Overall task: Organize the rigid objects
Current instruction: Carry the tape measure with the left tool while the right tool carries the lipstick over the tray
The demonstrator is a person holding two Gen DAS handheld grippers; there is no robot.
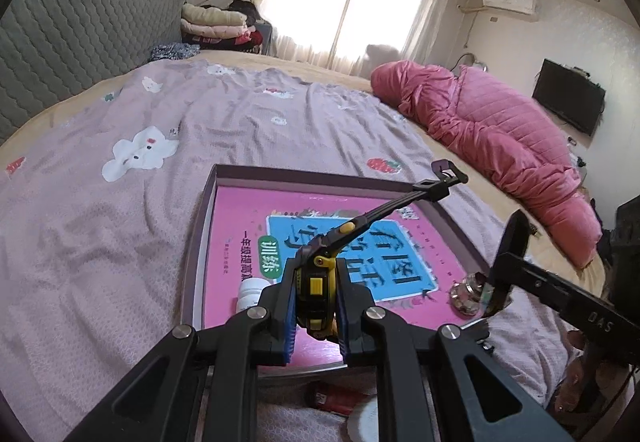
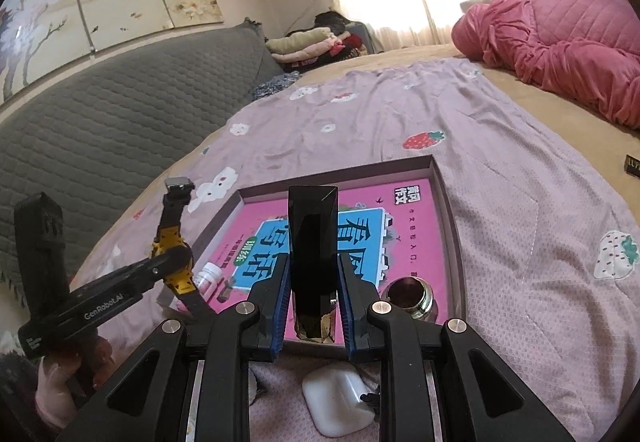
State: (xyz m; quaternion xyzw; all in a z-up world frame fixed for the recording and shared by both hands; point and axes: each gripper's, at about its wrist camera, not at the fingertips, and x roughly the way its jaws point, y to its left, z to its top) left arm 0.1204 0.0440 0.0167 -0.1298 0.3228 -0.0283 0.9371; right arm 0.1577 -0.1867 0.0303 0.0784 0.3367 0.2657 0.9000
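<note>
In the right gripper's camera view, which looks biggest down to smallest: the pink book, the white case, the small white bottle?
1. pink book
2. white case, though it is nearest the camera, which enlarges it
3. small white bottle

Tray (image 2: 444, 182) on bed (image 2: 520, 202); book (image 2: 408, 226) flat inside tray. Bottle (image 2: 209, 276) in tray near-left, jar (image 2: 408, 294) near-right. Earbud case (image 2: 338, 408) on bed, nearer than tray.

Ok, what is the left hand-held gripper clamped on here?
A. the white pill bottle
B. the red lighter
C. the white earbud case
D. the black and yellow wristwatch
D: the left hand-held gripper has its blue pads pressed on the wristwatch, whose strap sticks out over the tray.
</note>
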